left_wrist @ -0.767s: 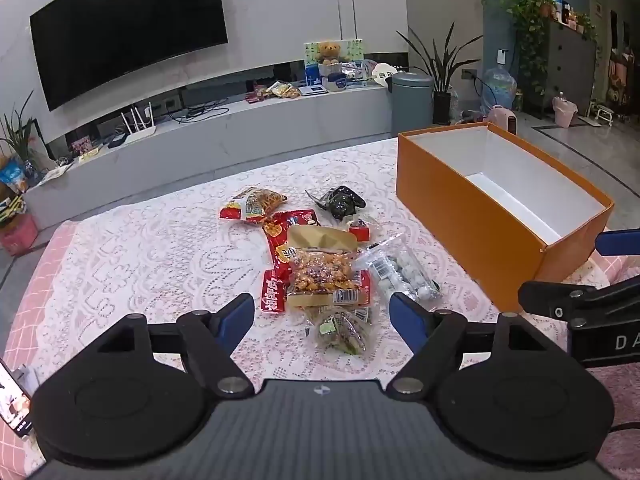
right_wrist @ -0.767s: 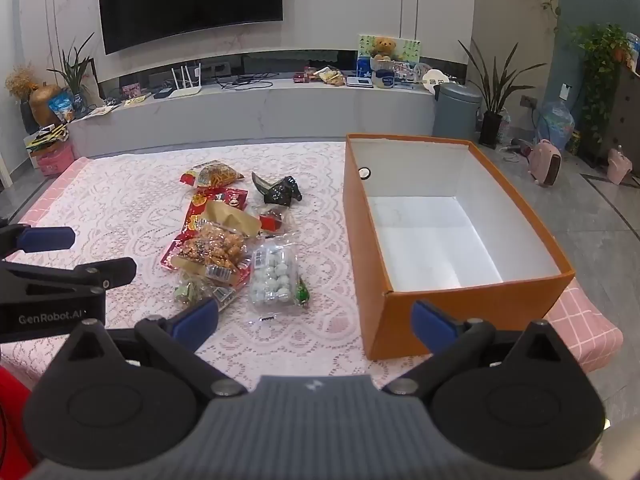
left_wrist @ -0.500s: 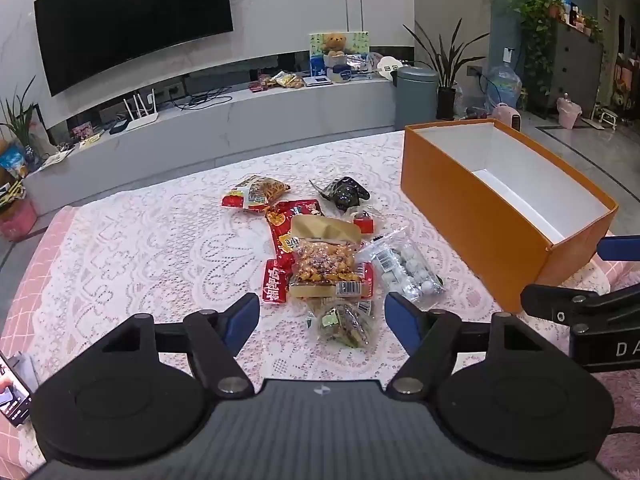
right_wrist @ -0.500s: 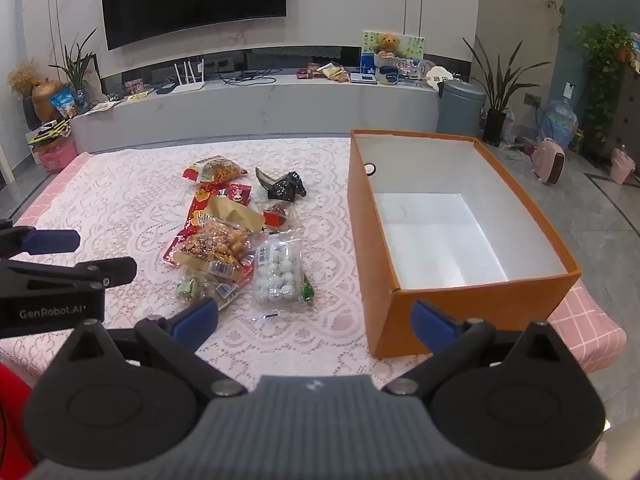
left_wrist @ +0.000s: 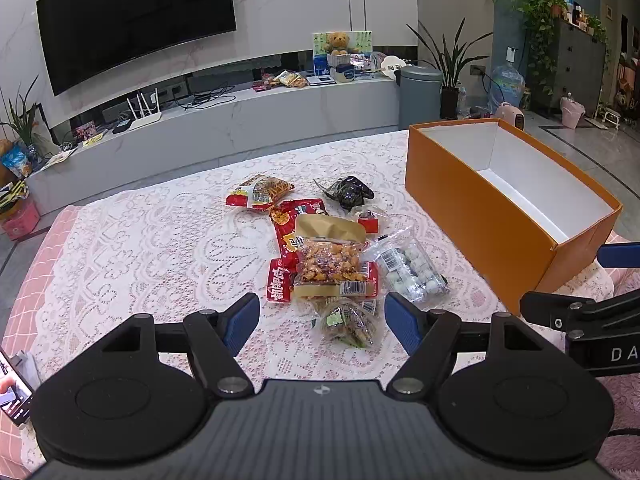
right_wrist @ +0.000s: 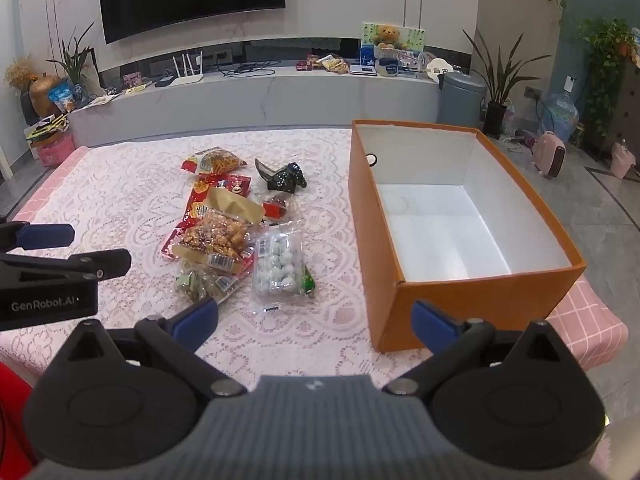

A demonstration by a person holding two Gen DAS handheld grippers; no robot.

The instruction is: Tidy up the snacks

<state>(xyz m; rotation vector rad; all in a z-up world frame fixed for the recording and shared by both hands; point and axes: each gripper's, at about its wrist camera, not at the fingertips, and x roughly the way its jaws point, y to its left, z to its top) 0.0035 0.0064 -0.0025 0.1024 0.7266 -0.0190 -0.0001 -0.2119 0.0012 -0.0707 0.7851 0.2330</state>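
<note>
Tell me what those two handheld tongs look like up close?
Both look alike: a ribbed dark grey body, two round black discs, and black jointed arms ending in blue pads. The left tongs show blue pads, and seen from the right camera their side carries white "GenRobot.AI" lettering. The right tongs have the same blue pads; their side shows white letters "DA". No sleeves or cables are clearly visible.
</note>
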